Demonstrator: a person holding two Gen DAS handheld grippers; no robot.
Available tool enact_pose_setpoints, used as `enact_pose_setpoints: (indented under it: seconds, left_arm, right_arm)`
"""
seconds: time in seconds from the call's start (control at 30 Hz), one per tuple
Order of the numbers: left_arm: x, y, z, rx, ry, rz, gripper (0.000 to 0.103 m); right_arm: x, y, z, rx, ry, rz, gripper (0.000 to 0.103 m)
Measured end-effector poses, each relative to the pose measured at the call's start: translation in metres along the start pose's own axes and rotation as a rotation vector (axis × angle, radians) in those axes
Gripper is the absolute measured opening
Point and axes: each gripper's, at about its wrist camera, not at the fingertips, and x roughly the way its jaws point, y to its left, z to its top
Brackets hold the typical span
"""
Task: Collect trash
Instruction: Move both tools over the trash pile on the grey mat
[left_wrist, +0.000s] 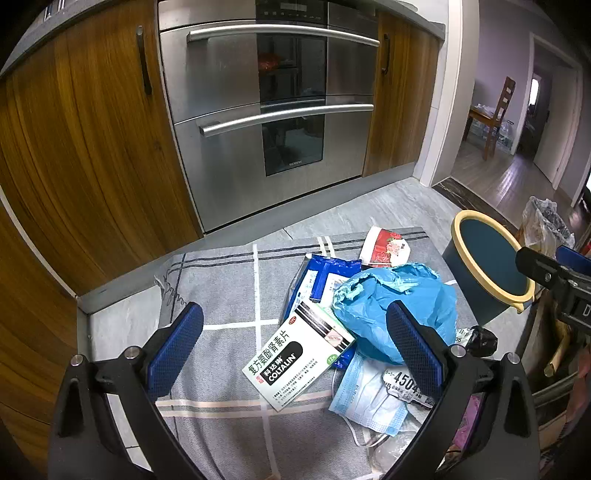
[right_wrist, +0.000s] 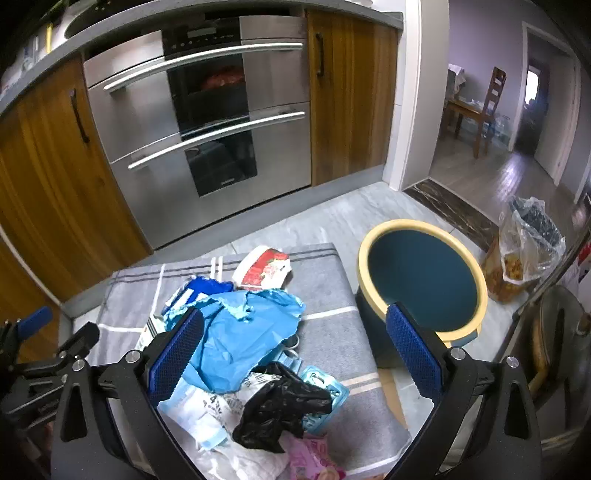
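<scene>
A heap of trash lies on a grey checked cloth (left_wrist: 221, 295) on the kitchen floor. In the left wrist view my left gripper (left_wrist: 295, 347) hangs open above a white medicine box (left_wrist: 295, 360), with a crumpled blue bag (left_wrist: 399, 299), a blue face mask (left_wrist: 369, 402) and a red-patterned paper cup (left_wrist: 384, 247) nearby. In the right wrist view my right gripper (right_wrist: 295, 347) is open over the blue bag (right_wrist: 240, 339) and a black plastic bag (right_wrist: 284, 410). The bin (right_wrist: 421, 280), dark blue with a yellow rim, stands empty just right of the cloth (right_wrist: 332, 295).
A steel oven (left_wrist: 266, 110) and wooden cabinet doors (left_wrist: 74, 147) close off the far side. A clear plastic bag (right_wrist: 528, 243) with contents sits right of the bin. A doorway (right_wrist: 480, 110) opens to a room with a wooden chair.
</scene>
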Motion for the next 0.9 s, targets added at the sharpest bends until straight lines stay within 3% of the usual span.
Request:
enact_pose_setpoints:
  seconds: [0.47,0.67,0.9]
  left_arm:
    - [0.0,0.002,-0.002,-0.01,-0.006,0.001,0.098]
    - [0.008,0.008,-0.005,-0.027,-0.025,-0.006,0.098]
    - [0.026,0.004,-0.002,0.008,-0.016,0.008,0.098]
  right_arm:
    - [0.0,-0.001,-0.003,0.014,0.007,-0.001,0.098]
    - [0.011,-0.001,-0.009,0.003,0.015,-0.042,0.098]
    - [0.037,-0.013,-0.009,0.072,0.087,-0.081,0.098]
